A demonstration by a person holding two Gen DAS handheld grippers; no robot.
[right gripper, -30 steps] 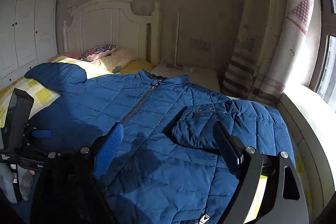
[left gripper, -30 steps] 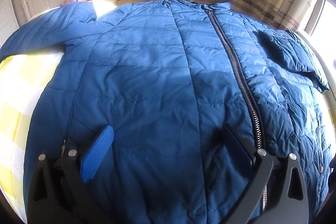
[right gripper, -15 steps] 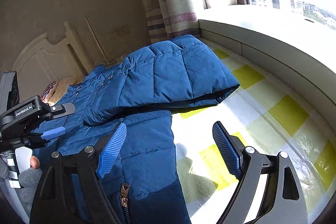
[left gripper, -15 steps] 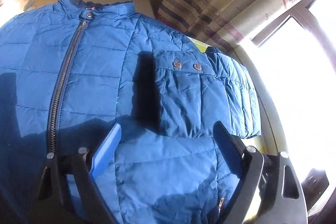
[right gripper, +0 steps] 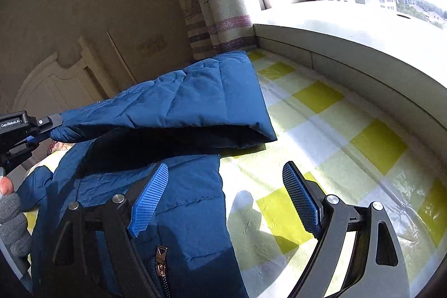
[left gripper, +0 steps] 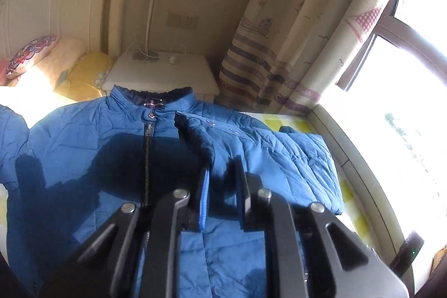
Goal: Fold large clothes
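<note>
Checked bed sheet (right gripper: pixel 321 113), blue jacket (left gripper: pixel 83 147), left tongs (left gripper: pixel 220 172) clamping sleeve cuff (left gripper: pixel 205 147)

We see a blue quilted jacket (left gripper: pixel 83 147) on a yellow-and-white checked sheet (right gripper: pixel 335 130). The cream curtain (left gripper: pixel 279 32) carries purple stripes and boat prints; our gripper pads (right gripper: pixel 149 200) are blue.

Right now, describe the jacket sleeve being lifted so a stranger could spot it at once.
Start at the bed with the yellow-checked sheet under the window. The blue quilted jacket lies spread there, zipped up. The sleeve on its window side is raised off the body, its dark cuff pinched in the left gripper.
</note>
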